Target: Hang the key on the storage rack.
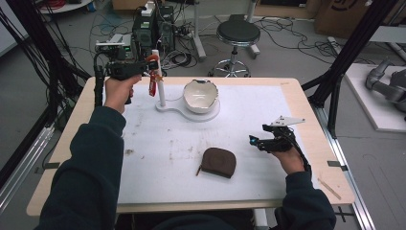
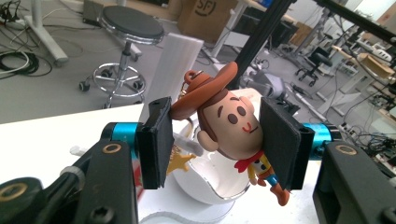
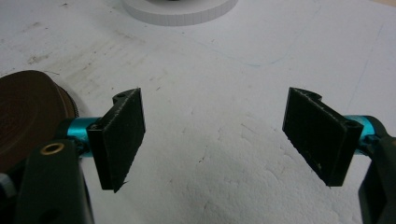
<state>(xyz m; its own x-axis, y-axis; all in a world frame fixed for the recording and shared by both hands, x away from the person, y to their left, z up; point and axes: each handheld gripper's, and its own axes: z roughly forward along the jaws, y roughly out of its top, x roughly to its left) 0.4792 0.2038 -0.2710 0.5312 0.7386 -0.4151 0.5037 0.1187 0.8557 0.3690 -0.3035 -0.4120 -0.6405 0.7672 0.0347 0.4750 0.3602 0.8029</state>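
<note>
The left forearm, in a dark sleeve, reaches forward with the left hand raised and wrapped round its hand-held gripper, which points level toward the right in the high view. Its jaws stand partly closed, pads pressing on what sits between them. The right hand rests low, its hand-held gripper pointing left, jaws wide apart.

Cowboy figure partly covered at both sides by the tongs' pads, white bowl mostly hidden behind it, brown pouch cut off by the left edge, white stand base cropped at the top, figure's details too small in the high view.
</note>
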